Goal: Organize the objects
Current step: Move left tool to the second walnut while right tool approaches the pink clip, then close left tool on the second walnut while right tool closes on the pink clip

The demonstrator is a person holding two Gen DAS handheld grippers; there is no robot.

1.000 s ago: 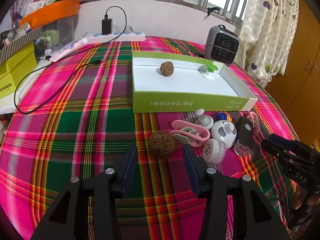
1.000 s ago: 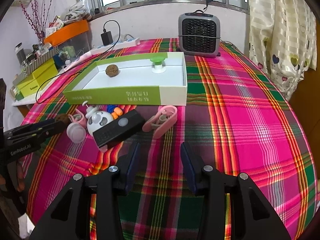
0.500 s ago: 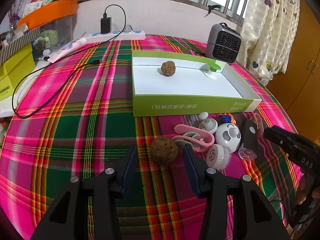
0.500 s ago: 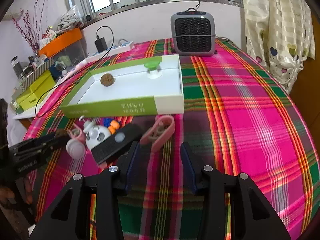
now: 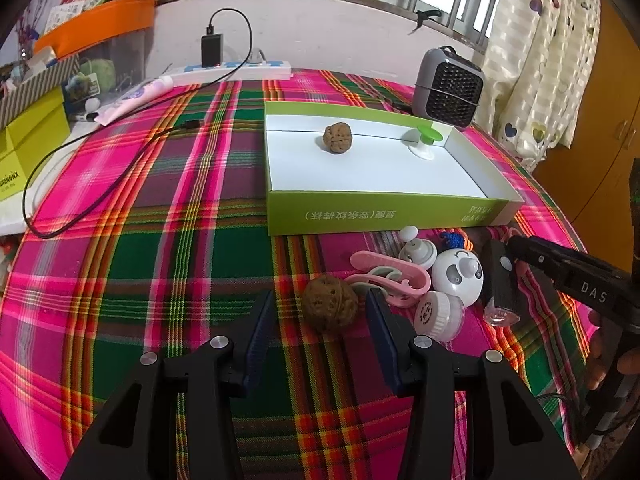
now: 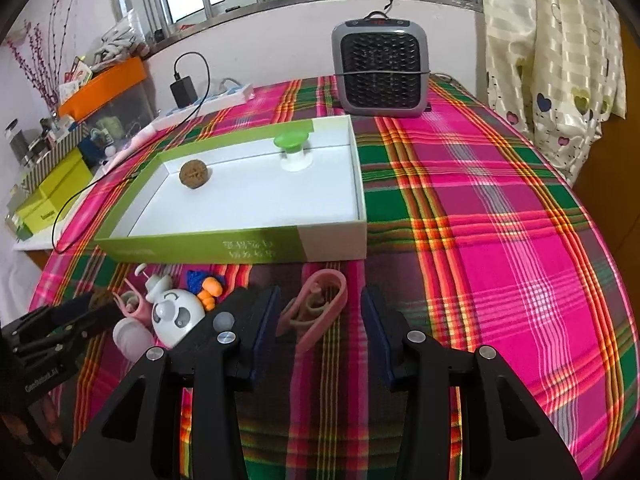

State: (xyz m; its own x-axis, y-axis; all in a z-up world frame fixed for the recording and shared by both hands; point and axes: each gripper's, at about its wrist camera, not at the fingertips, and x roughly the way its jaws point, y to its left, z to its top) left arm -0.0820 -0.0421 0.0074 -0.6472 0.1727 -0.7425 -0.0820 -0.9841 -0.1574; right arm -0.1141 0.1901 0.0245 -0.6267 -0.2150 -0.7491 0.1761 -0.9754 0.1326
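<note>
A green box lid with a white floor holds a walnut and a green-topped suction knob. In front of it lie a second walnut, pink clips, a white panda toy, a small white jar and a black device. My left gripper is open with the second walnut between its fingers. My right gripper is open around a pink clip.
A grey fan heater stands behind the box. A power strip with charger and a black cable lie at the back left. Yellow boxes and an orange-lidded bin stand left.
Both grippers have moved forward and lower: the left now has the walnut between its fingers, the right has closed in around the pink clip. Both stay open.
</note>
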